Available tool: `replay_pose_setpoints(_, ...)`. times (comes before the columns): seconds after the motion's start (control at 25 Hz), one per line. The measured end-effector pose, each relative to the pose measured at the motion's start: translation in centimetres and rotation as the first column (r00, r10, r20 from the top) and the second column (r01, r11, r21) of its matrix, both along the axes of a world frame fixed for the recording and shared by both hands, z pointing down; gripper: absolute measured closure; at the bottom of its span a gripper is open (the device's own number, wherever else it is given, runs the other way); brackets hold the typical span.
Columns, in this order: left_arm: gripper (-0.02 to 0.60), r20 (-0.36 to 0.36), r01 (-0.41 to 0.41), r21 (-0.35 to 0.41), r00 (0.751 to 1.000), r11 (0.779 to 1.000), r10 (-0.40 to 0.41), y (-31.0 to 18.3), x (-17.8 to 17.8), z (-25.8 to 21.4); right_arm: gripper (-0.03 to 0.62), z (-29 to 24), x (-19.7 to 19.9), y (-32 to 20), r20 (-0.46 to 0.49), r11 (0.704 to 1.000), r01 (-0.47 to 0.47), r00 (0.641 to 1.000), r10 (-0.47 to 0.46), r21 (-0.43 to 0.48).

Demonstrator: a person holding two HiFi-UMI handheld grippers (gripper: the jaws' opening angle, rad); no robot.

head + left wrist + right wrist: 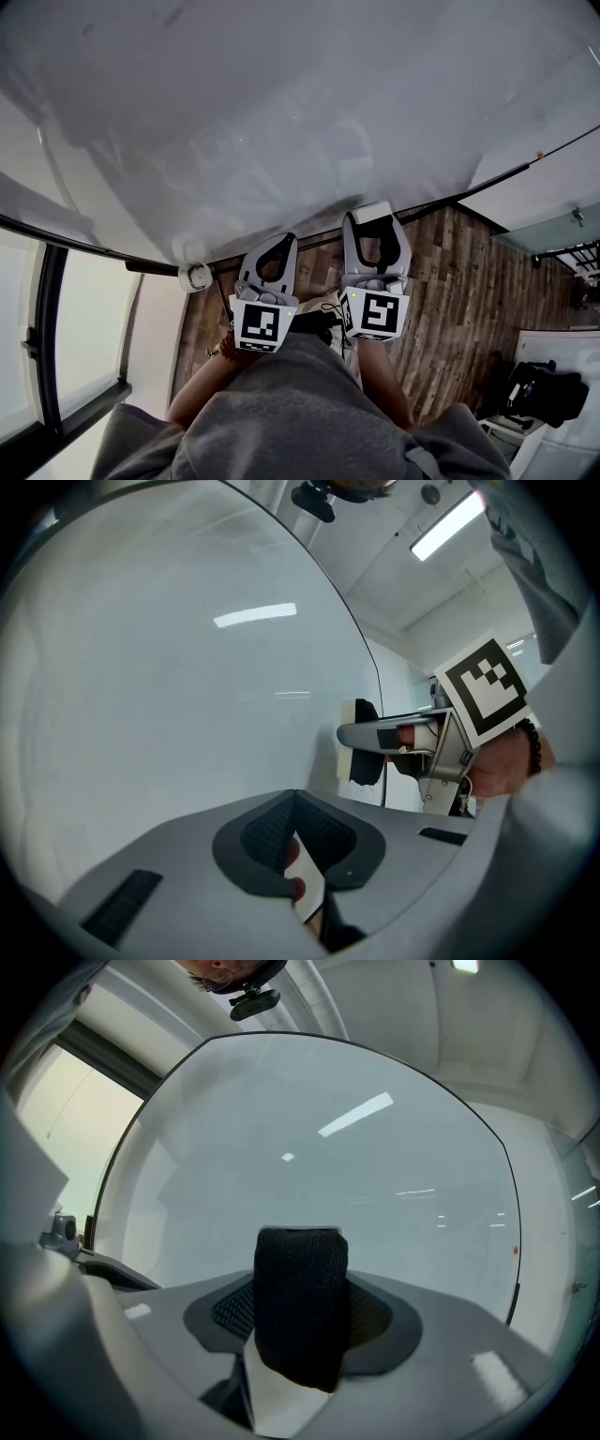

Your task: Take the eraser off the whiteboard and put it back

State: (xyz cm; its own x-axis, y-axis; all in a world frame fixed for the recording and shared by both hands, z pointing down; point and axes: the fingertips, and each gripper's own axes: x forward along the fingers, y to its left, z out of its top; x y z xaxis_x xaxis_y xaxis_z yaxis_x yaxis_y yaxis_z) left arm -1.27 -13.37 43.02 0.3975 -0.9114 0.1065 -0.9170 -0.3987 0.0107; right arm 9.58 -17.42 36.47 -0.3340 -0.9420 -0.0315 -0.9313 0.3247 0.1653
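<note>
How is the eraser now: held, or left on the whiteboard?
Held: the right gripper clamps the eraser between its jaws. Whether it touches the whiteboard, cannot tell.

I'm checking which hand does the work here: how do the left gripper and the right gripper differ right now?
The right gripper has its jaws clamped on the black-faced eraser; the left gripper has its jaws shut together with nothing between them. In the head view the right gripper reaches further toward the whiteboard than the left gripper. Both point at the whiteboard and carry a marker cube.
</note>
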Motion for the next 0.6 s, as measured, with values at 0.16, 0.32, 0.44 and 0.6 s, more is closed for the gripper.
replay_pose_setpoints(0.16,0.575,0.0,-0.003,0.007,1.0,1.0,0.003,-0.07,0.01,-0.14,0.345,0.04,-0.06,-0.19,-0.002,1.0,0.001,1.0,-0.001,-0.001)
replay_pose_setpoints(0.32,0.575,-0.007,-0.01,0.013,1.0,1.0,0.01,-0.12,0.12,-0.11,0.345,0.23,-0.19,-0.36,-0.002,1.0,0.004,1.0,-0.004,-0.003)
replay_pose_setpoints(0.44,0.575,0.0,-0.014,0.018,1.0,1.0,0.014,-0.15,0.26,-0.23,0.345,0.13,-0.22,-0.43,-0.001,1.0,0.006,1.0,-0.006,-0.002)
replay_pose_setpoints(0.6,0.575,0.006,-0.015,0.02,1.0,1.0,0.015,-0.24,0.24,-0.28,0.345,0.1,-0.32,-0.6,-0.003,1.0,0.006,1.0,-0.006,-0.003)
